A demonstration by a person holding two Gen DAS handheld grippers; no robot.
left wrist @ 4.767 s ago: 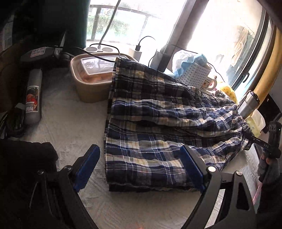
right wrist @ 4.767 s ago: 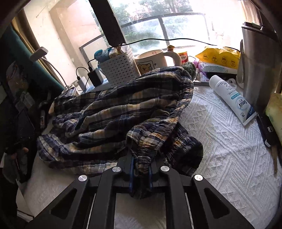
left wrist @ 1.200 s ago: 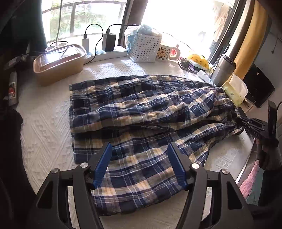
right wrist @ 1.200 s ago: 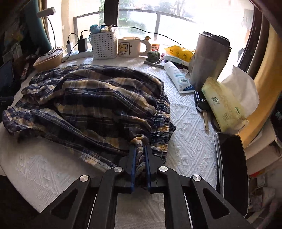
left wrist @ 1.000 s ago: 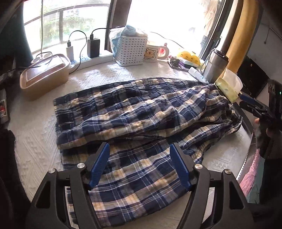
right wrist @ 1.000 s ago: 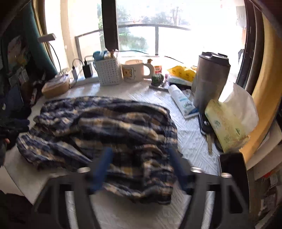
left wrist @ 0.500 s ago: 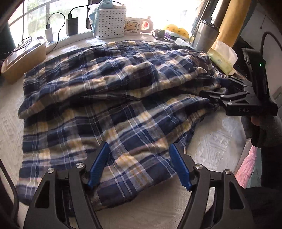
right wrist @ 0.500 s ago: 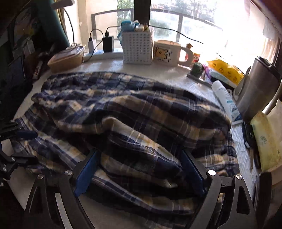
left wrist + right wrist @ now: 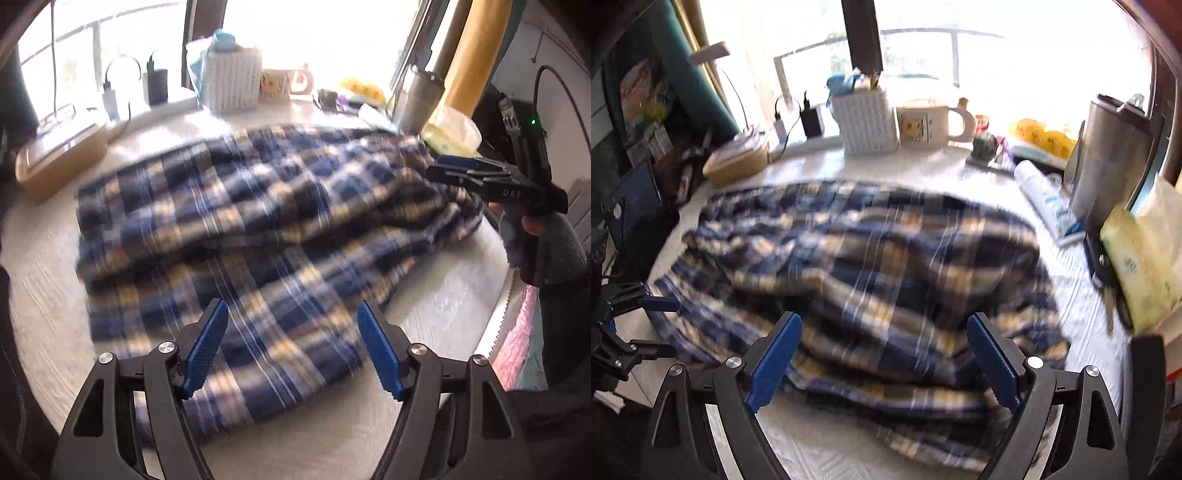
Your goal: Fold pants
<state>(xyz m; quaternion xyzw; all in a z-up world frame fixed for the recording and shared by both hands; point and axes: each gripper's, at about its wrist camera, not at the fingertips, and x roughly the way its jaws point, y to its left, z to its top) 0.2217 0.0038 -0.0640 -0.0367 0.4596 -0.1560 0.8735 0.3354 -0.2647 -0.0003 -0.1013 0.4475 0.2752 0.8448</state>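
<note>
The plaid pants are lying bunched up in the middle of the white table. You are holding your left gripper and right gripper wide apart over them, grabbing nothing. Try pinching one end at its corners, then lifting it flat across.

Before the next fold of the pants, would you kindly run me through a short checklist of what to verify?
1. Left hand-held gripper open, holding nothing: ok.
2. Right hand-held gripper open, holding nothing: ok.
3. Plaid pants lying wholly on the table: ok.
4. Pants flat and smooth: not ok, rumpled ridges across the middle.
5. Edges aligned: cannot tell, motion blur.
6. Tube clear of cloth: ok, though close beside it.
</note>
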